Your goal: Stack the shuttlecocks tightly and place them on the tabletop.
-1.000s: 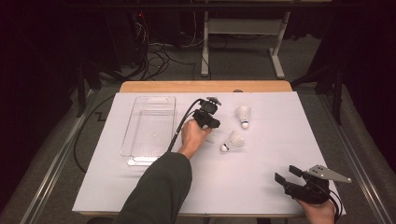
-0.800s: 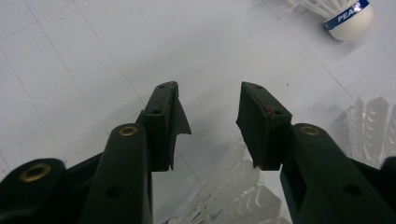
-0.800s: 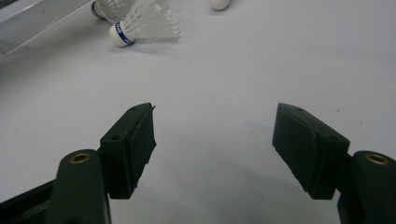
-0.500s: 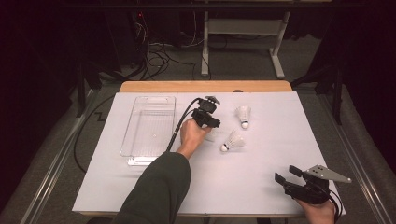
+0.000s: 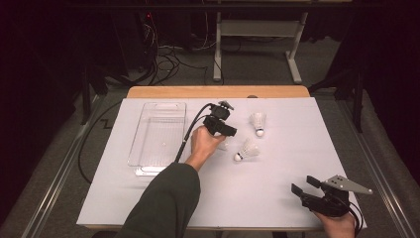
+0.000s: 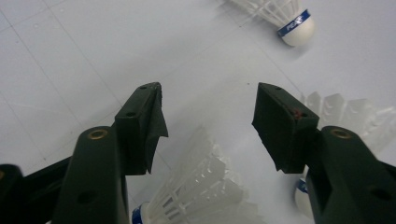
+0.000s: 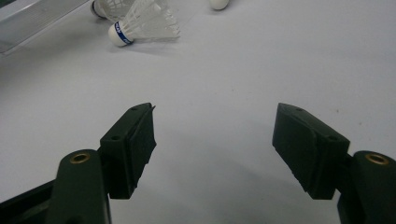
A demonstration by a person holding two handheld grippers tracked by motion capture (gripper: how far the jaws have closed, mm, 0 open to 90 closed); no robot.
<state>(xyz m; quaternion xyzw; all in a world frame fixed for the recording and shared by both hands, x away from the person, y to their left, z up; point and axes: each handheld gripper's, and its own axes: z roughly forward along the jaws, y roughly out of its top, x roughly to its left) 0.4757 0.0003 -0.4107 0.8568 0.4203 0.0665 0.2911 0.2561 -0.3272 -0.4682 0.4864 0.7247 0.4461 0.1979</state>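
Left tongs (image 6: 208, 109) wide apart, just been opening, gripping nothing; shuttlecock (image 6: 201, 196) lying on bench (image 5: 277, 198) below gap, untouched. Right tongs (image 7: 212, 140) gaping, empty, well apart.

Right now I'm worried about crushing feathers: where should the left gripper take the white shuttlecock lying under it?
Probably at the rounded cork base with the blue band, from above: the white shuttlecock lies on its side between the open left gripper jaws, and its feather skirt looks fragile.

Clear plastic tray (image 5: 157, 136) on white tabletop (image 5: 237, 198), cables (image 5: 163, 57) on floor behind.
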